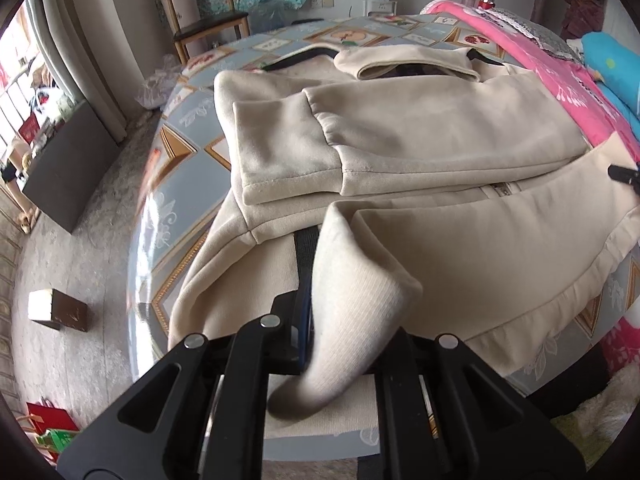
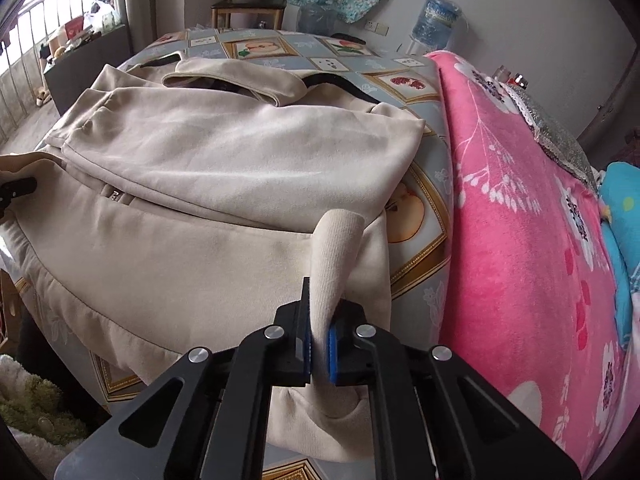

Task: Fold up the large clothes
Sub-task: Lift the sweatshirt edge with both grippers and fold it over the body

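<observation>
Since the bottom must be folded upward, the beige fleece zip jacket's (image 2: 208,184) ribbed hem is pinched by left tongs (image 1: 320,320) and right tongs (image 2: 320,344).

Jacket (image 2: 224,184) plain beige; bedsheet (image 1: 188,128) grey-blue, gold-framed fruit tiles; blanket (image 2: 520,240) at 3 o'clock pink, white floral.

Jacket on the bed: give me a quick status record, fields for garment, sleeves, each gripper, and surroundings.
garment: beige jacket lying flat on the patterned bed cover, collar at the far end
sleeves: both folded across the body
left gripper: shut on ribbed hem, near-left corner lifted
right gripper: shut on ribbed hem, near-right corner lifted
surroundings: pink floral blanket to the right of the jacket; wooden chair beyond the bed
</observation>
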`<state>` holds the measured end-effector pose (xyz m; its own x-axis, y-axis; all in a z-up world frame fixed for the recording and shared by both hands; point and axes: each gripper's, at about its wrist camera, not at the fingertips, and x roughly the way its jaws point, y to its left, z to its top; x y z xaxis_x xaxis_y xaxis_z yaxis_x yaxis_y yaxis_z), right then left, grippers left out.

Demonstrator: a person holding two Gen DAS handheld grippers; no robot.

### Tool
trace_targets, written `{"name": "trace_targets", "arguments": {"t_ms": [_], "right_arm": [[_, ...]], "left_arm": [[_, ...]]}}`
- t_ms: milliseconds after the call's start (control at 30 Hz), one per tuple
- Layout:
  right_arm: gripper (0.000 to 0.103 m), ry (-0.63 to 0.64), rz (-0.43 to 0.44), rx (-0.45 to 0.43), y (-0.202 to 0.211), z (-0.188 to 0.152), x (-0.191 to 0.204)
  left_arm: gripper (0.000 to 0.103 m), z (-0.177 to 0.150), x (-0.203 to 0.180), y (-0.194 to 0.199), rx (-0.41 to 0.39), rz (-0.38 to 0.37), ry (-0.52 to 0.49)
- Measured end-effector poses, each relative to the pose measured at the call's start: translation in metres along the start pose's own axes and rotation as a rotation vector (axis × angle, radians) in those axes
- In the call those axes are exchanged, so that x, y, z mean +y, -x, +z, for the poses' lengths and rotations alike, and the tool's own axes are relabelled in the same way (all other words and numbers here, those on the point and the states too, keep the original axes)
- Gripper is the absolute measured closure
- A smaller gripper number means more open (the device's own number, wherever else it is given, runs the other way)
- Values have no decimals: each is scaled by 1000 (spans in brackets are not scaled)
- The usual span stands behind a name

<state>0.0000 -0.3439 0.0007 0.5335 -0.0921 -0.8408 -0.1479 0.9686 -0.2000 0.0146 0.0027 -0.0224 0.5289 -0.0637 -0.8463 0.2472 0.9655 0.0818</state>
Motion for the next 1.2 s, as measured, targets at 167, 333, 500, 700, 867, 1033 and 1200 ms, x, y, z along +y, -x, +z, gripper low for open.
{"name": "trace_targets", "arguments": {"t_ms": [167,333,500,700,867,1033,1200], "right_arm": [[97,-45,6,-56,30,-12,-4],[97,-86,-7,-121,61,-28,-4],[97,-159,-4,-197,88,-36,-12],[97,-192,-21,-286,105,-22,-25],[97,-180,-50,-367,104,12,-35],[97,-143,-68,-414,80,70,-51],[97,-127,-32,-404,31,143,-71]], "left_arm": [[98,-17,-1,33,-87,-12,-13],[98,-37,5,74,-172,-52,19],[98,-47,6,113,-275,-71,38],[98,-26,9,135,-359,-77,21],[98,21,21,138,-413,-88,3],[98,88,32,116,-423,-79,-28],[98,176,58,56,-335,-123,-13]]}}
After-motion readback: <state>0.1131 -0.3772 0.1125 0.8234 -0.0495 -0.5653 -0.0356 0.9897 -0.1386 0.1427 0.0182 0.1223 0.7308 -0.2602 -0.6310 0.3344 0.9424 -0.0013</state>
